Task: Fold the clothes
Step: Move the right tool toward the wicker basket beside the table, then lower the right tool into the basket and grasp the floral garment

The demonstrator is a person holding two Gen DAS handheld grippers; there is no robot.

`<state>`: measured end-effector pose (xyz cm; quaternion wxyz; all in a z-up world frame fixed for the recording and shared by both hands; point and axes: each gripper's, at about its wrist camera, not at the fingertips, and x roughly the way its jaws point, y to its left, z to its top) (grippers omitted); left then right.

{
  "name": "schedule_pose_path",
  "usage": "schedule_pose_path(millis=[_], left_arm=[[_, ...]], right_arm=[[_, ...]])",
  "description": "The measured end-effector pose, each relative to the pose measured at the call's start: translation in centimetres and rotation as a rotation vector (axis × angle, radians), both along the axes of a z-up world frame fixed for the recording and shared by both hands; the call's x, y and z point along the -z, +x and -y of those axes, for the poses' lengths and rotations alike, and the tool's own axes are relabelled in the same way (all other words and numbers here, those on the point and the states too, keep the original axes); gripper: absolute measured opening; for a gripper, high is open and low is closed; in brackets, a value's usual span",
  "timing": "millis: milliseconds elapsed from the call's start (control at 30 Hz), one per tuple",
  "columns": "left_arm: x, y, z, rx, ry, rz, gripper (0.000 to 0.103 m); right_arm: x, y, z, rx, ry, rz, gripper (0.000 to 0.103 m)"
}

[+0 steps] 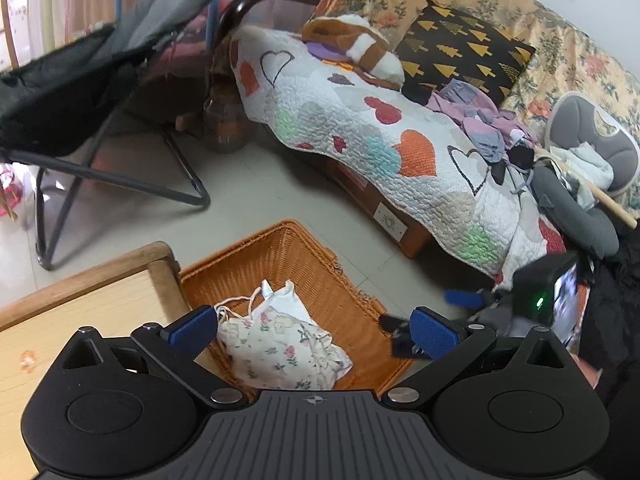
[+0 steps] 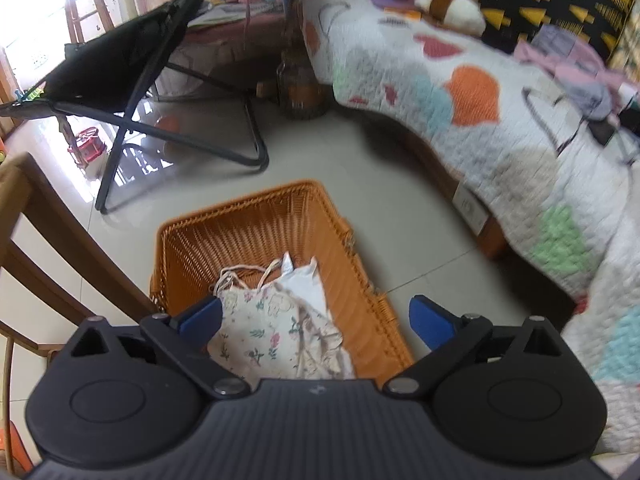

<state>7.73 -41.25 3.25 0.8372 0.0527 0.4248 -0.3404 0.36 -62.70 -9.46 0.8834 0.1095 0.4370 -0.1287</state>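
A cream floral garment (image 1: pixel 280 350) with thin straps lies crumpled in an orange wicker basket (image 1: pixel 320 280) on the floor. My left gripper (image 1: pixel 314 330) hovers above it, open, with nothing between its blue pads. In the right wrist view the same floral garment (image 2: pixel 272 332) lies in the basket (image 2: pixel 224 232), and my right gripper (image 2: pixel 316 322) hangs over it, open and empty. The right gripper's body (image 1: pixel 548 300) shows at the right edge of the left wrist view. A pile of purple and grey clothes (image 1: pixel 480 120) lies on the bed.
A bed with a heart-patterned quilt (image 1: pixel 380 132) runs along the right. A black folding chair (image 1: pixel 92 92) stands at the left. A wooden table edge (image 1: pixel 100 276) sits beside the basket. A wooden chair frame (image 2: pixel 36 240) is at the left in the right wrist view.
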Motion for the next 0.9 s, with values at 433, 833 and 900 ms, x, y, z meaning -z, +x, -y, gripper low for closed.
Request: schedule_pose_path(millis=[433, 833, 900], left_arm=[[2.7, 2.7, 3.5, 0.000, 0.050, -0.009, 0.103], [2.9, 4.5, 3.4, -0.021, 0.066, 0.031, 0.103], [3.0, 5.0, 3.1, -0.030, 0.058, 0.016, 0.103]], right_arm=[[9.1, 4.2, -0.9, -0.146, 0.084, -0.126, 0.101], [16.4, 7.5, -2.9, -0.199, 0.062, -0.268, 0.101], [17.1, 8.3, -1.8, -0.160, 0.090, -0.275, 0.101]])
